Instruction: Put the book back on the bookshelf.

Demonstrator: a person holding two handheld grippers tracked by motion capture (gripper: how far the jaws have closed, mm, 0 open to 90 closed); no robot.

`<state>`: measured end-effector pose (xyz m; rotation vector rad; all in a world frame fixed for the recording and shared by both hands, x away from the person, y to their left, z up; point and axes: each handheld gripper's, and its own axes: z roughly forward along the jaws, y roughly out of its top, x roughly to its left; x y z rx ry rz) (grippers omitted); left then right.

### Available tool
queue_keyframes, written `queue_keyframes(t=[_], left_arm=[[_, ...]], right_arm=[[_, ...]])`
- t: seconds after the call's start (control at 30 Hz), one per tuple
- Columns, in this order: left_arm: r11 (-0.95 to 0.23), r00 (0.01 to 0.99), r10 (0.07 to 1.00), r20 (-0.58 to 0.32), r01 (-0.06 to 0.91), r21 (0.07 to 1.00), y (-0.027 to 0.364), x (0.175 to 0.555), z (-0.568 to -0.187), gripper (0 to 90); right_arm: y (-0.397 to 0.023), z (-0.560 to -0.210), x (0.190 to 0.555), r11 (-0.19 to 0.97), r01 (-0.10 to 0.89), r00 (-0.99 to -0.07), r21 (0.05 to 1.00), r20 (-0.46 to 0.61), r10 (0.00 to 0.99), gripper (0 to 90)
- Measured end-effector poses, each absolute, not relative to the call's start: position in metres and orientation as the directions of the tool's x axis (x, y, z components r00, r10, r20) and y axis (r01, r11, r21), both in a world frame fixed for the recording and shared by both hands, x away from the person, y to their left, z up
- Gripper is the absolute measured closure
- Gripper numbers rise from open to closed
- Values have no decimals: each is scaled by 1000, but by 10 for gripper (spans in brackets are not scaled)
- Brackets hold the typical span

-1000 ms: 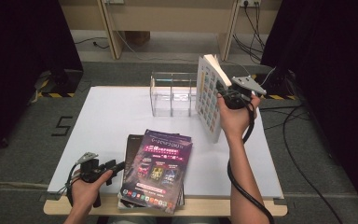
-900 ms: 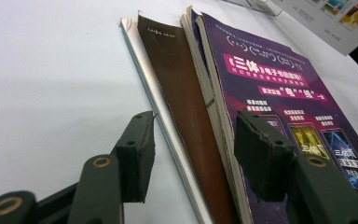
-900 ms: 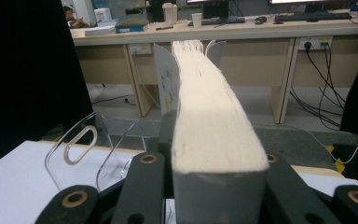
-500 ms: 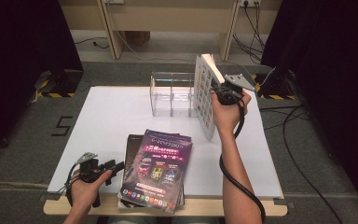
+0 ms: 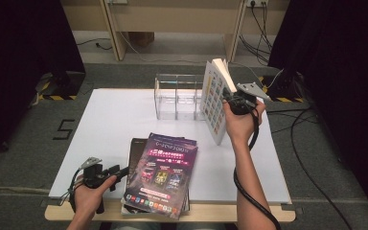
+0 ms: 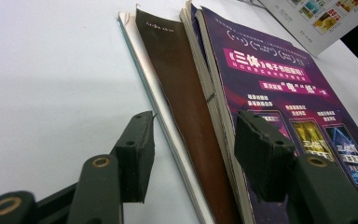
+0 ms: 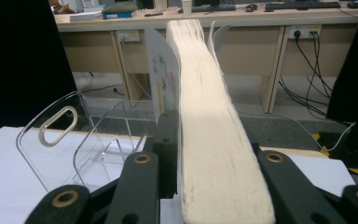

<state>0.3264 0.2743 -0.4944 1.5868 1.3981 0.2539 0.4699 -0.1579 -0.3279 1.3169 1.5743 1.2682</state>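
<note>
Placement of a thick white-covered book (image 5: 214,98), stood on edge beside the clear acrylic file rack (image 5: 178,96) for slotting, is steadied by the right gripper (image 5: 234,100), whose jaws, just eased wider, flank the page block; the left gripper (image 5: 117,172) is held open at the purple-covered book stack (image 5: 165,175).

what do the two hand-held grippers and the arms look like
Each hand-held gripper, left and right, is black with a grey three-cornered plate on top and a black cable trailing from it. Up close, the dark jaws carry brass-coloured rivets and blocky, rough-edged black pads. Both forearms are bare, with no sleeves in view.
</note>
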Motion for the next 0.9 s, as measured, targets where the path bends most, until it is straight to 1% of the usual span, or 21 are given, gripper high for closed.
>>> queue_keyframes(t=[0.27,0.67,0.8,0.9], left_arm=[[130,317,850,-420,647,751,276,326,-494,472],[125,320,850,-418,649,750,274,326,-495,471],[124,320,850,-418,650,750,275,326,-495,471],[121,320,852,-415,650,750,275,327,-495,471]], right_arm=[[-159,-330,467,-15,285,-227,958,83,970,649],[-164,-335,463,-38,286,-227,957,106,968,641],[-162,-337,468,-35,307,-223,951,107,969,642],[-160,-337,472,-31,314,-223,949,105,969,661]])
